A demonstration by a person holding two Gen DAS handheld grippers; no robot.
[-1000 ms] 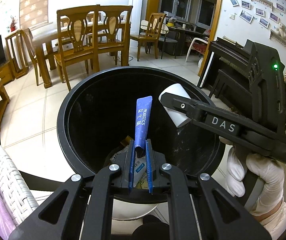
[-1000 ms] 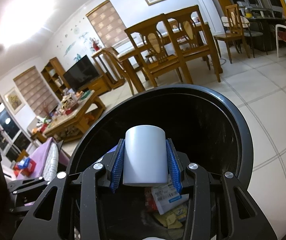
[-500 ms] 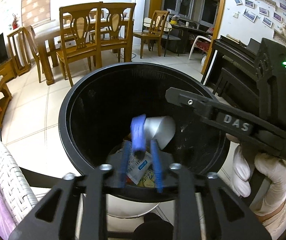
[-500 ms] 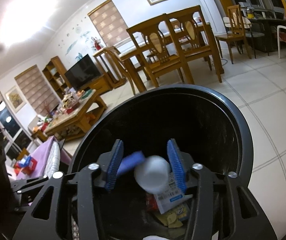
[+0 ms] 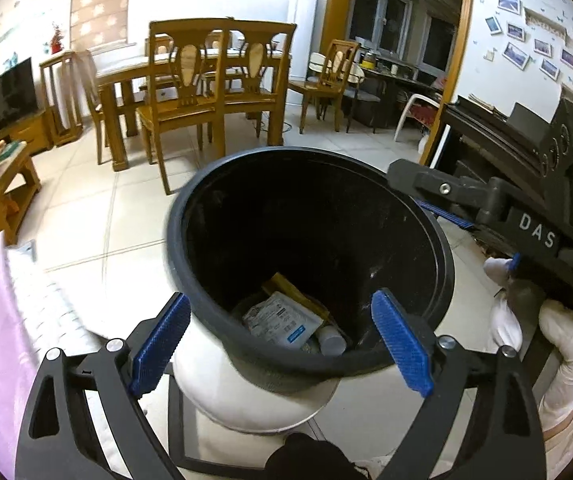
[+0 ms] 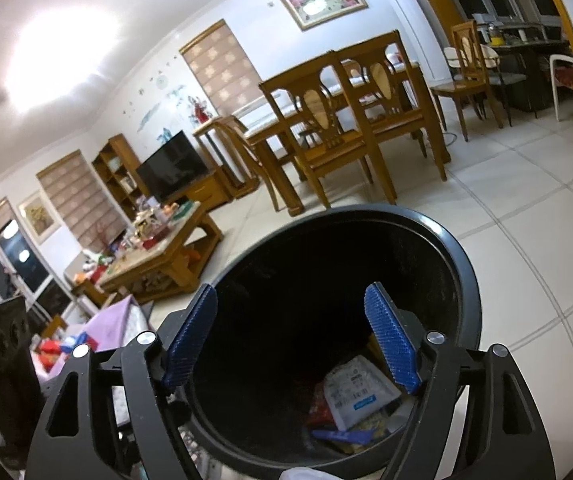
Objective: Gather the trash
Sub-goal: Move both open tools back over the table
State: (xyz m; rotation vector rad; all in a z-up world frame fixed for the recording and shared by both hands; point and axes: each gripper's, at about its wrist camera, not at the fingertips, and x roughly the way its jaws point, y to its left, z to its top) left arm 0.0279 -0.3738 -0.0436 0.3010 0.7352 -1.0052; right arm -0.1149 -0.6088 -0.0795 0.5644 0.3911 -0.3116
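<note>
**Both grippers empty over the bin: tipping and re-snag risks**

The trash lies at the bottom of the round black plastic bin (image 5: 310, 248): a white printed packet (image 5: 282, 320), a small white cup (image 5: 331, 339) at its 4 o'clock, and a blue sachet (image 6: 344, 436). Your left gripper (image 5: 282, 344) hangs with jaws spread wide, straddling the near rim, holding nothing. Your right gripper (image 6: 290, 340) is likewise spread and empty above the opening. Judged risk: pulling back low could catch a blue pad (image 5: 400, 342) on the rim and tip the bin onto the tiled floor (image 5: 98, 216).
</note>
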